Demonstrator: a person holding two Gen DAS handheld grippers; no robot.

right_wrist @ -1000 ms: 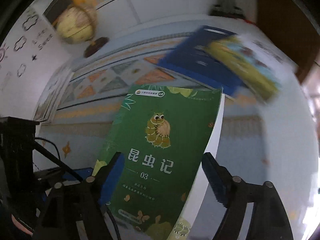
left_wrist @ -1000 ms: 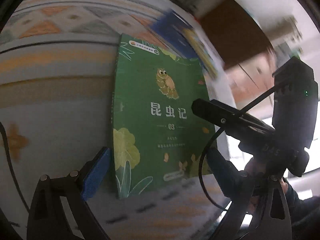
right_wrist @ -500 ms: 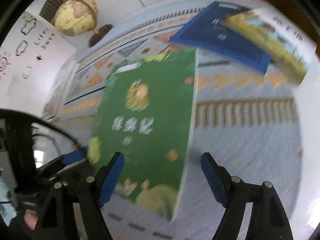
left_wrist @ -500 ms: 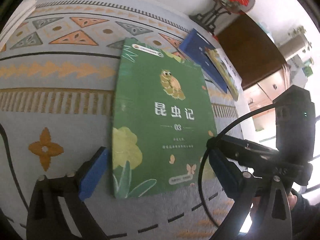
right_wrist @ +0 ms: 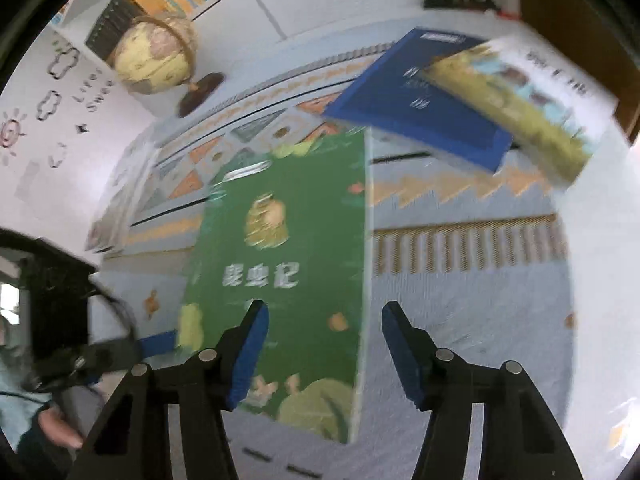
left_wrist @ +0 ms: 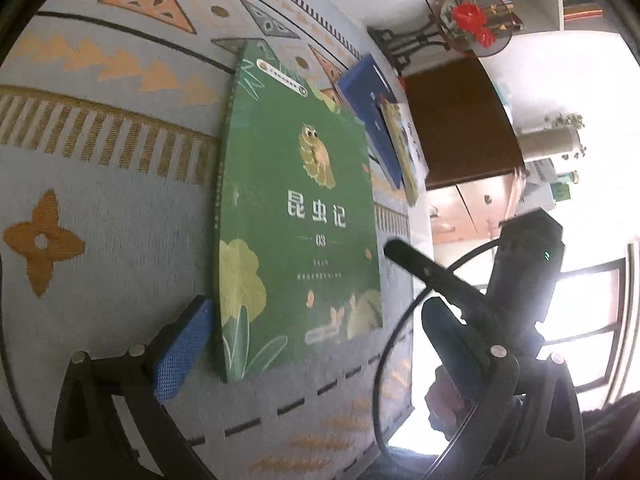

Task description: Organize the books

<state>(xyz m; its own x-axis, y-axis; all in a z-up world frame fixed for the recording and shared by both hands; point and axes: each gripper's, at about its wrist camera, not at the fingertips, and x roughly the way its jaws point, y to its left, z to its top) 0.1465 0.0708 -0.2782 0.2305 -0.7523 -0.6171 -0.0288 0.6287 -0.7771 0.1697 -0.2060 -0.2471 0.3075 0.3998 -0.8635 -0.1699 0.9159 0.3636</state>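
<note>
A green book [left_wrist: 296, 216] with a caterpillar on its cover lies flat on the patterned cloth. My left gripper [left_wrist: 316, 346] is open and still widening, and the book's near end lies between its blue pads [left_wrist: 182, 350] without touching them. My right gripper [right_wrist: 326, 352] hovers over the green book [right_wrist: 288, 248] with its jaws closing. One pad [right_wrist: 250, 352] is above the cover and the other is beyond the book's right edge, with no contact visible. Farther back, a blue book [right_wrist: 416, 108] has a yellow-green picture book [right_wrist: 516, 96] partly on top of it.
A globe [right_wrist: 156, 56] stands at the back left of the table. A round ornament with a red flower [left_wrist: 472, 20] sits on a black stand at the back. The table's edge runs close to the right of the books, beside a brown cabinet [left_wrist: 452, 120].
The right gripper's jaws have narrowed and now sit over the book's near right edge. The left gripper has come closer to the book's near end, with its jaws slightly wider.
</note>
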